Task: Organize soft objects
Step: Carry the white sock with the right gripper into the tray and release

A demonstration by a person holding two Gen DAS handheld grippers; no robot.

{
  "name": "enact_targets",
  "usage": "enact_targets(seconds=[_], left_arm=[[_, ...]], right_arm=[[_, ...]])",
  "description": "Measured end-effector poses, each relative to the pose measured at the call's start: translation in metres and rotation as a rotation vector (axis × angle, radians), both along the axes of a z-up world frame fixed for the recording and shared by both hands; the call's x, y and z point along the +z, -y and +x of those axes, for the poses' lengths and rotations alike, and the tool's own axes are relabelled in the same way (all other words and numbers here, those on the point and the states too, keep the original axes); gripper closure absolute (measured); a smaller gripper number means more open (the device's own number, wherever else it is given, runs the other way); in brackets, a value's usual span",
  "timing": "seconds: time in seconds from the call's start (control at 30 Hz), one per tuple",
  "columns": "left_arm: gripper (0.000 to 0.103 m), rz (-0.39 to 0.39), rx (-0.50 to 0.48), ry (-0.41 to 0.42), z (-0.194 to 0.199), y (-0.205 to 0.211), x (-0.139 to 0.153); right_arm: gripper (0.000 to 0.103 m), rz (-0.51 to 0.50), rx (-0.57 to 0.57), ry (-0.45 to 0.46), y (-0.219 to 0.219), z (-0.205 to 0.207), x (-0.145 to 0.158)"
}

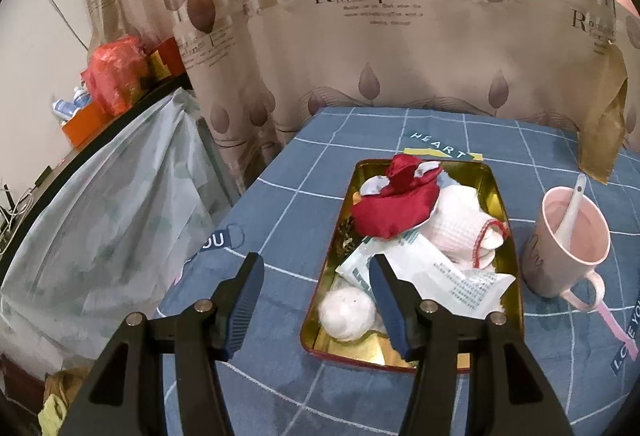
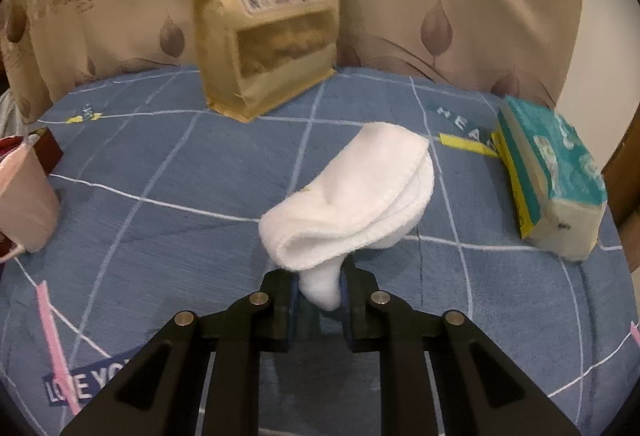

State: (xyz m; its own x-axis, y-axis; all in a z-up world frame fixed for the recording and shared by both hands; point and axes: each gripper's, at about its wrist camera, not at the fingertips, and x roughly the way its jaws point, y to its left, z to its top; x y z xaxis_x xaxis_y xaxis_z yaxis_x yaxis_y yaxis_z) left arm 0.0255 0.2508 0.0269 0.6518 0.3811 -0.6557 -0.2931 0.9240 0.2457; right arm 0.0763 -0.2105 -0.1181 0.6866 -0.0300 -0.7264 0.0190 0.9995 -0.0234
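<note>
White folded towel (image 2: 352, 195) pinched in right hand-held gripper (image 2: 320, 290); left hand-held gripper (image 1: 316, 288) agape, empty.

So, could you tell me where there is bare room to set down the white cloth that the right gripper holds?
The right gripper is shut on the white cloth. Bare bedsheet lies between the pink mug, the paper bag and the tissue pack. The tin tray is crowded; only its near corner beside the white ball is bare.

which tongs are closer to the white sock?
Right. The right tongs are shut on the white sock; the left tongs hang open over the gold tin, with no white sock near them.
</note>
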Motion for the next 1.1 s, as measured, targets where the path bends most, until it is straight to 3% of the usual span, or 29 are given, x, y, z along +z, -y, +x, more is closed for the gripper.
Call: enact_targets(seconds=[0.27, 0.57, 0.87, 1.1], left_arm=[[0.047, -0.034, 0.041, 0.007, -0.006, -0.016, -0.001], [0.047, -0.067, 0.068, 0.0, -0.006, -0.028, -0.003], [0.047, -0.094, 0.098, -0.001, -0.008, -0.039, -0.004], [0.047, -0.113, 0.123, -0.007, -0.007, -0.05, -0.006]], right_arm=[[0.088, 0.004, 0.099, 0.067, -0.044, -0.002, 0.052], [0.087, 0.026, 0.364, 0.104, -0.164, -0.004, 0.101], [0.087, 0.026, 0.582, 0.085, -0.286, -0.006, 0.103], [0.087, -0.003, 0.646, 0.036, -0.346, 0.005, 0.083]])
